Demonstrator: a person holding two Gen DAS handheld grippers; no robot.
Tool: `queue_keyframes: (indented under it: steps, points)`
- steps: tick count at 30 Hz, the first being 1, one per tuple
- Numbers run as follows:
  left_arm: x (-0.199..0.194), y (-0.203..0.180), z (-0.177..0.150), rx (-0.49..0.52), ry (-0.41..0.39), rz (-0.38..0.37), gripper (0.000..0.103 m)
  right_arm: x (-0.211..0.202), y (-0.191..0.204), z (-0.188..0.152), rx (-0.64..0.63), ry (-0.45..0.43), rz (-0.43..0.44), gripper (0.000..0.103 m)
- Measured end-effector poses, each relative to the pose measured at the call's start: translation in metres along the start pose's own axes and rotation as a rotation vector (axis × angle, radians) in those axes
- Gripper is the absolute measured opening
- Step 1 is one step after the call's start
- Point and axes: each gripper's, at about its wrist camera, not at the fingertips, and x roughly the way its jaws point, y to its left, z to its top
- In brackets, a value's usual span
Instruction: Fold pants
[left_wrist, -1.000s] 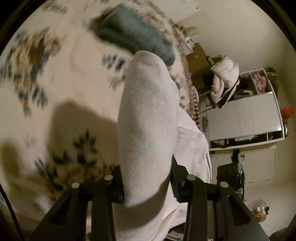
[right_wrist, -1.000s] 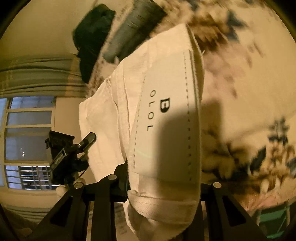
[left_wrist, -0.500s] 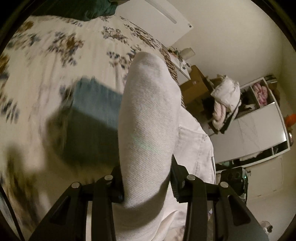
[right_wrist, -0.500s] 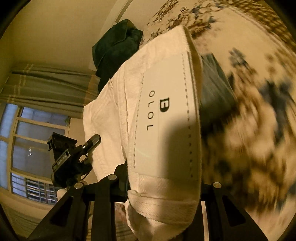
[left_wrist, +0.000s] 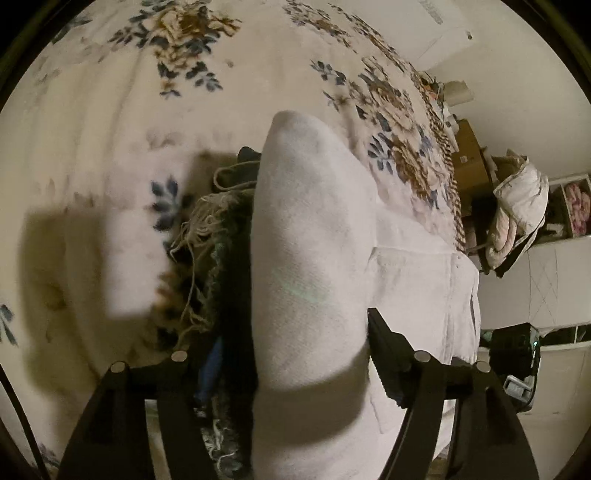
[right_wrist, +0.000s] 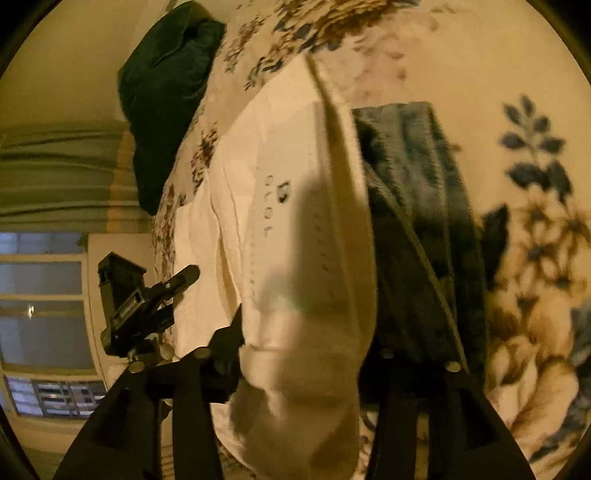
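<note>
Both grippers fwd over the bed, jaws apart w/ cloth between.

Left gripper (left_wrist: 312, 354): fingers spread wide. Right finger (left_wrist: 384, 350) presses its ridged pad against the white pants (left_wrist: 310, 258); left finger sits off the fold w/ a dark gap beside it, so grip looks loose, not pinched. Right gripper (right_wrist: 306, 354): also spread. Left finger (right_wrist: 229, 339) touches the edge of the same pants (right_wrist: 295, 240), labelled side up; right finger mostly hidden behind the cloth, contact can't be told. Both grippers point away from the holder, roughly level, bases low in each wrist view. No hands or arms visible.
</note>
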Motion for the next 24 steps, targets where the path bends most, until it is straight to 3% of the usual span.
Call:
queue_keyframes:
  steps: [2, 3, 6, 7, 9, 12, 15, 21, 22, 24]
  points:
    - [-0.008, -0.009, -0.002, 0.004, 0.001, 0.05, 0.07, -0.01, 0.002, -0.004, -0.017, -0.016, -0.057, 0.062]
    - [-0.012, -0.012, 0.0, -0.001, 0.0, 0.076, 0.07, -0.017, 0.008, -0.009, -0.042, -0.036, -0.107, 0.075]
    - [-0.033, -0.028, -0.017, 0.013, -0.059, 0.111, 0.073, -0.035, 0.025, -0.028, -0.122, -0.106, -0.286, 0.081]
    - [-0.041, -0.036, -0.028, 0.043, -0.088, 0.124, 0.082, -0.04, 0.028, -0.035, -0.142, -0.133, -0.368, 0.081]
    - [-0.042, -0.046, -0.045, 0.082, -0.112, 0.187, 0.088, -0.039, 0.021, -0.039, -0.109, -0.12, -0.383, 0.082]
    - [-0.016, -0.037, -0.061, 0.08, -0.042, 0.251, 0.088, -0.022, 0.017, -0.036, -0.036, -0.097, -0.393, 0.091]
    - [-0.013, -0.032, -0.069, 0.044, -0.057, 0.246, 0.088, -0.021, 0.016, -0.036, -0.034, -0.108, -0.412, 0.093]
    - [-0.047, -0.073, -0.089, 0.154, -0.174, 0.418, 0.091, -0.035, 0.077, -0.078, -0.293, -0.239, -0.733, 0.096]
    - [-0.052, -0.078, -0.093, 0.168, -0.186, 0.45, 0.097, -0.039, 0.086, -0.085, -0.319, -0.256, -0.768, 0.096]
    - [-0.066, -0.089, -0.101, 0.188, -0.209, 0.487, 0.098, -0.05, 0.103, -0.1, -0.346, -0.289, -0.805, 0.097]
